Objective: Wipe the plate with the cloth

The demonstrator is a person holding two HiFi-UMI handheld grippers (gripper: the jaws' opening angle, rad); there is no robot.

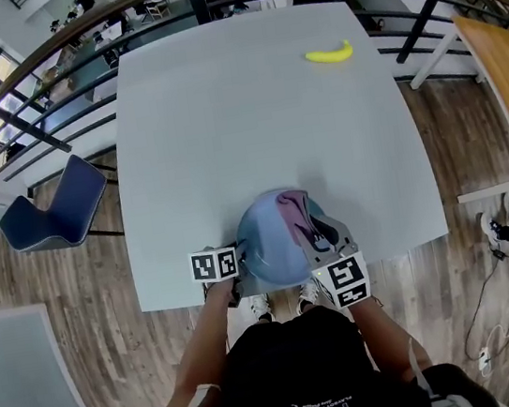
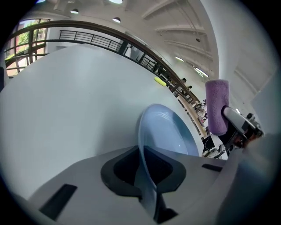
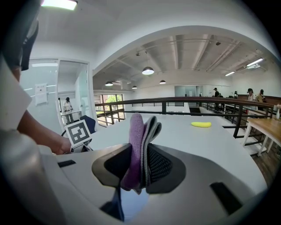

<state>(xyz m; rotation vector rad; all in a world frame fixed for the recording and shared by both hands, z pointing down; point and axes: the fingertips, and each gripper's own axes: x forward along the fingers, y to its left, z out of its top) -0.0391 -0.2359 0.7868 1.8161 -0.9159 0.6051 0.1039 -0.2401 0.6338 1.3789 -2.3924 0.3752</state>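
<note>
Left tongs [image 2: 147, 176]: narrowed onto the plate's rim, which runs edge-on down into the gap between the two jaws; I take this for a firm pinch.

Right tongs [image 3: 142, 169]: clamped on the cloth, a folded purple and grey wad that sticks up past the jaw tips.

Plate [image 1: 270, 243]: pale blue, at the near edge of the bench, straight in front of the person. It is gripped at its left rim. In the left gripper view it stands tilted up, with its hollow face turned to the right.

Cloth [image 1: 296, 215]: in the head view it lies over the upper right part of the plate. In the left gripper view it hangs up and to the right of the hollow. Whether it touches the plate's face yet I cannot tell.

Key relation: the plate's face lies just under and to the left of the right tongs, so the cloth hand is the one that has to travel. The left hand only needs to brace the rim.

Next move, as I judge it: press the cloth down into the hollow and sweep it across toward the held rim.

Risk: a hard push could lever the plate out of the pinch.

Bench [image 1: 252, 122]: wide and grey, with a banana [image 1: 329, 54] well away at the far right.

Beyond: a blue chair [image 1: 52, 214] stands off the bench's left side.
</note>
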